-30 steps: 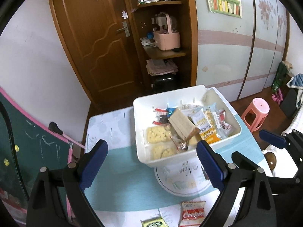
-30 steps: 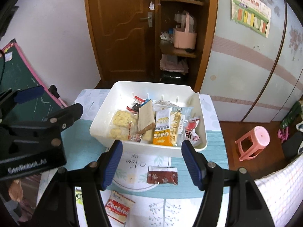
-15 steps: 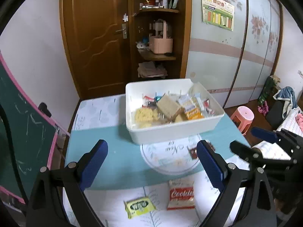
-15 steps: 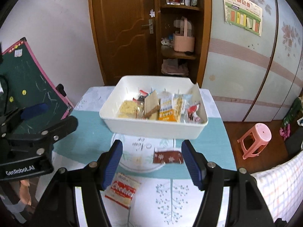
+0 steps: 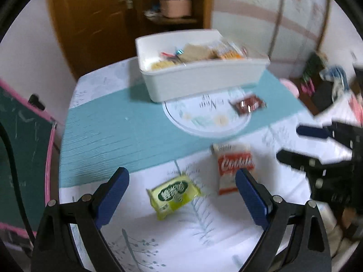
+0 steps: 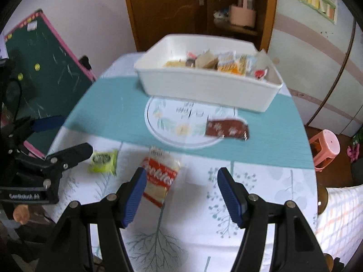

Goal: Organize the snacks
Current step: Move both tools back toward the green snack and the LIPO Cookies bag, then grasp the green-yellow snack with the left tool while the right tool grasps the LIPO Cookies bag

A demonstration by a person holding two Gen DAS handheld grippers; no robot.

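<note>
A white bin [image 5: 204, 83] [image 6: 204, 86] with several snack packs stands at the far side of the table. Three packs lie loose on the table: a yellow-green pack [image 5: 173, 192] [image 6: 103, 161], a red-and-white cookies pack [image 5: 234, 167] [image 6: 160, 179] and a dark red pack [image 5: 248, 104] [image 6: 226, 129]. My left gripper [image 5: 181, 199] is open and empty, above the yellow-green pack. My right gripper [image 6: 181, 192] is open and empty, with the cookies pack by its left finger.
The table has a teal band [image 5: 113, 136] and a round white print [image 6: 181, 122] in front of the bin. A green chalkboard [image 6: 45, 74] leans at the left. A pink stool [image 6: 326, 147] stands on the floor at the right. A wooden door and shelves are behind.
Both grippers have pulled back from the bin and tilted down toward the near side of the table. The loose packs now lie close under the fingers. Both stay open.
</note>
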